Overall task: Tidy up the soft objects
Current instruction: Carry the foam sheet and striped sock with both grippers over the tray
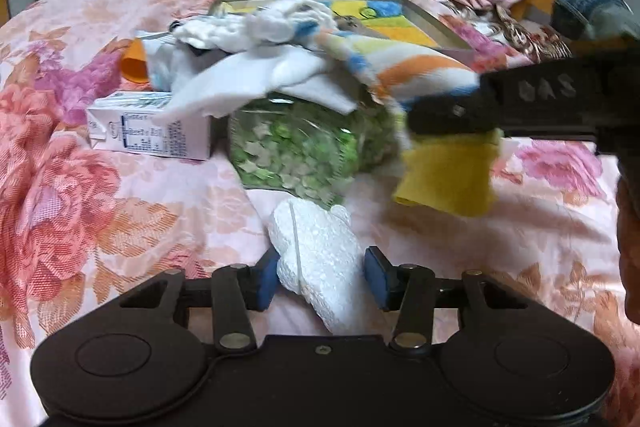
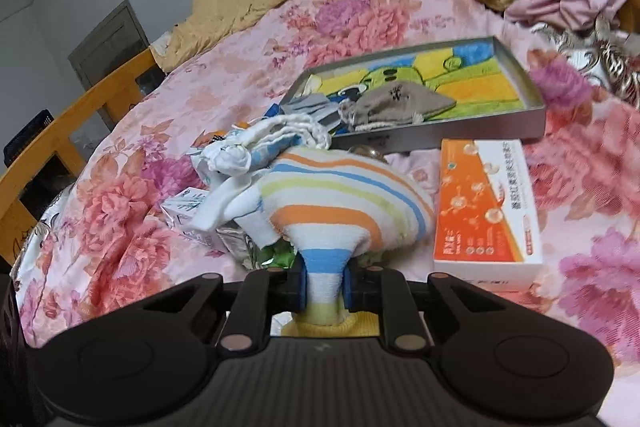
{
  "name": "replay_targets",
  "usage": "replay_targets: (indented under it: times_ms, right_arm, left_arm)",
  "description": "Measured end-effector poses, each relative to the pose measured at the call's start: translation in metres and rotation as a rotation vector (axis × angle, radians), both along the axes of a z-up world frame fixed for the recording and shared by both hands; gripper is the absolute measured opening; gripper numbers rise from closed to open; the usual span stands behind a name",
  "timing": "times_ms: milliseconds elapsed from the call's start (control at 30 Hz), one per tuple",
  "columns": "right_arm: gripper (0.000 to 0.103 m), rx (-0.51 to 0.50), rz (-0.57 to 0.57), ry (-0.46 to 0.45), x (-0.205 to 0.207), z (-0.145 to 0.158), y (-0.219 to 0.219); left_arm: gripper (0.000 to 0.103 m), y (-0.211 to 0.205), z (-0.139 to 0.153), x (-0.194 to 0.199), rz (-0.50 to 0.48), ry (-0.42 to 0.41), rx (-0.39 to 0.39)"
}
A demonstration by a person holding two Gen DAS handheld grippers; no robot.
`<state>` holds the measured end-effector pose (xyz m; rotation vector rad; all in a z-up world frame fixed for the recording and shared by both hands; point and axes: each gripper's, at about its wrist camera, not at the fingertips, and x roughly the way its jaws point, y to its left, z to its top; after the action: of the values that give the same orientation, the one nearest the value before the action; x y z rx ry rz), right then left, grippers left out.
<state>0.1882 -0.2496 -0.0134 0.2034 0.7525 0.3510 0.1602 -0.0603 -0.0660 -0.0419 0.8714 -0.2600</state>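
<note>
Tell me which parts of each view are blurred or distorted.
Left wrist view: the striped sock and right gripper are motion-smeared; the foam piece is fairly sharp. Right wrist view: the sock is mostly crisp; fisheye bends the bed frame.

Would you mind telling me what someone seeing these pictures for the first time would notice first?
Probably the striped sock, pinched in the right gripper and lifted over the cluttered heap mid-bed. Next, the white foam piece lying between the open fingers of the left gripper, near a bag of green bits. Behind sits a shallow tray lined with a colourful picture, on the floral bedspread.
</note>
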Motion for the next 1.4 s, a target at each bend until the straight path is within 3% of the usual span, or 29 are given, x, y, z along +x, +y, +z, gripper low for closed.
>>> replay_targets:
  times_ms: [167, 233, 367, 533, 700, 867, 1100, 1267, 1400]
  right_arm:
    - [0.018, -0.002, -0.014, -0.005, -0.004, 0.002, -0.003]
    - [0.018, 0.001, -0.011, -0.009, -0.005, 0.003, -0.002]
    - [0.018, 0.005, -0.002, -0.019, -0.007, 0.005, -0.002]
    - [0.018, 0.018, -0.006, -0.027, -0.006, 0.006, -0.005]
    - [0.018, 0.022, -0.010, -0.034, -0.006, 0.008, -0.006]
    - [0.018, 0.037, -0.010, -0.036, -0.006, 0.009, -0.007]
    - [0.018, 0.032, -0.051, -0.107, -0.013, 0.022, -0.015]
    - [0.018, 0.043, -0.078, -0.149, -0.016, 0.032, -0.024]
    - [0.018, 0.036, -0.090, -0.177, -0.015, 0.036, -0.027]
  left_arm:
    - [0.051, 0.009, -0.005, 0.007, 0.045, 0.060, -0.072]
    - [0.060, 0.009, -0.009, 0.008, 0.037, 0.086, -0.086]
    - [0.064, 0.002, -0.009, 0.006, 0.002, 0.088, -0.062]
    - [0.041, 0.001, -0.005, 0.004, 0.004, 0.040, -0.063]
    - [0.026, -0.001, 0.003, -0.003, -0.031, -0.023, -0.077]
    - [0.023, -0.009, 0.004, -0.004, -0.058, -0.045, -0.063]
    - [0.013, -0.004, 0.017, -0.011, -0.030, -0.130, -0.111]
    - [0.013, -0.002, 0.037, -0.019, -0.030, -0.248, -0.176]
    - [0.013, 0.000, 0.047, -0.017, -0.019, -0.268, -0.211]
